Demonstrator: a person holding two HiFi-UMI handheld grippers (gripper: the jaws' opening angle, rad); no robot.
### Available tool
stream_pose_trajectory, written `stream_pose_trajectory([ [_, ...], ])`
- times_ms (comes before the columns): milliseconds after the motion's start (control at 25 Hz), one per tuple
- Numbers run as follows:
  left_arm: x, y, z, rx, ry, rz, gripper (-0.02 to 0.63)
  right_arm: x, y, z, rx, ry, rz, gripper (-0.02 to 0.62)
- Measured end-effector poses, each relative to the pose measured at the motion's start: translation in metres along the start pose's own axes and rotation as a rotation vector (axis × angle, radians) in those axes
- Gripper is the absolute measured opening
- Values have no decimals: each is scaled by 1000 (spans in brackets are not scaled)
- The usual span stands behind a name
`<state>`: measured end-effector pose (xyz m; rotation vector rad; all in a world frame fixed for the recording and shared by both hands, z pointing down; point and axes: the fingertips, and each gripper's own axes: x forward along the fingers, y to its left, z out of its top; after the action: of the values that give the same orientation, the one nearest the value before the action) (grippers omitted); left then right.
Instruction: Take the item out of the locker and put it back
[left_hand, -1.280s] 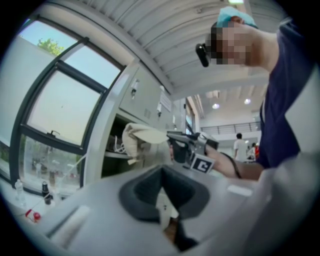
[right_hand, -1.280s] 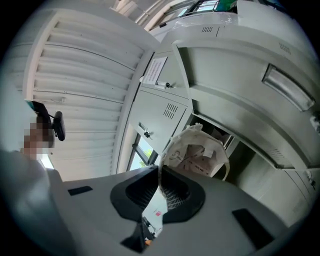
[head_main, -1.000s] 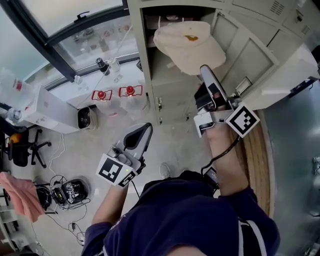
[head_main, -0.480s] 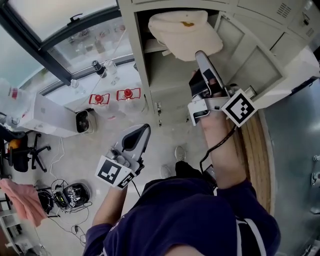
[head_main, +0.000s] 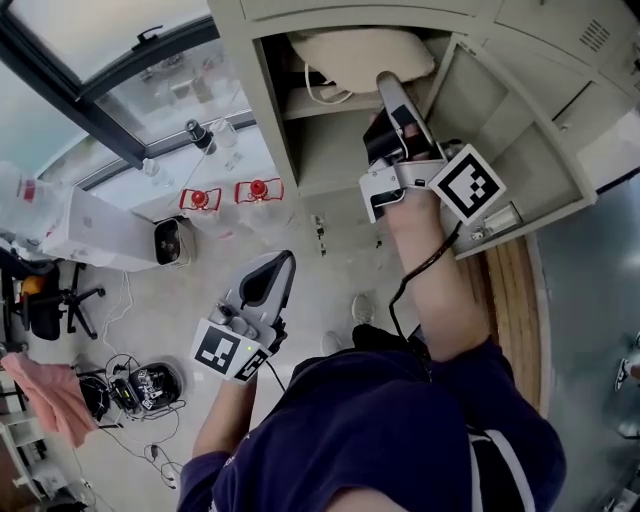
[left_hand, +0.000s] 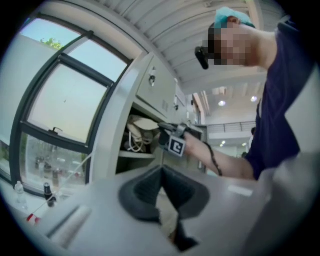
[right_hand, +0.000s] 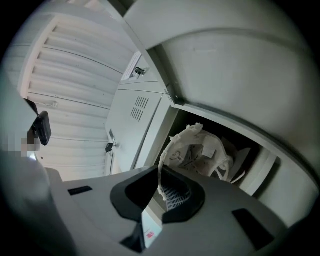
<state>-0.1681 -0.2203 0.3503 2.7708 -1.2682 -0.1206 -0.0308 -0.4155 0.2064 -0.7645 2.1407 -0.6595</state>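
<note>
In the head view, you had the cap (head_main: 360, 45) on the upper shelf of the locker (head_main: 240, 60), apparently on the return leg, with only the release left. Your left gripper (head_main: 283, 258) hung well below the locker. In the left gripper view, its fingers met on nothing. In the right gripper view, your right gripper (right_hand: 159, 175) had its fingers nearly together, pinching the cap's edge inside the locker.

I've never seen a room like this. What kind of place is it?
Probably a workplace locker area: tall beige metal lockers, one holding a cream cloth cap, a big dark-framed window, and a black office chair.
</note>
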Motion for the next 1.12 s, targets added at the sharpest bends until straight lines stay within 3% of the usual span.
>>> stream_pose_trajectory([
  [680,26,28,-7,-34,12,109,2,70,-66,-5,58,25,-64,23],
  [1120,38,31,-16,-33,12,119,2,78,-86,-10,65,41,-83,23],
])
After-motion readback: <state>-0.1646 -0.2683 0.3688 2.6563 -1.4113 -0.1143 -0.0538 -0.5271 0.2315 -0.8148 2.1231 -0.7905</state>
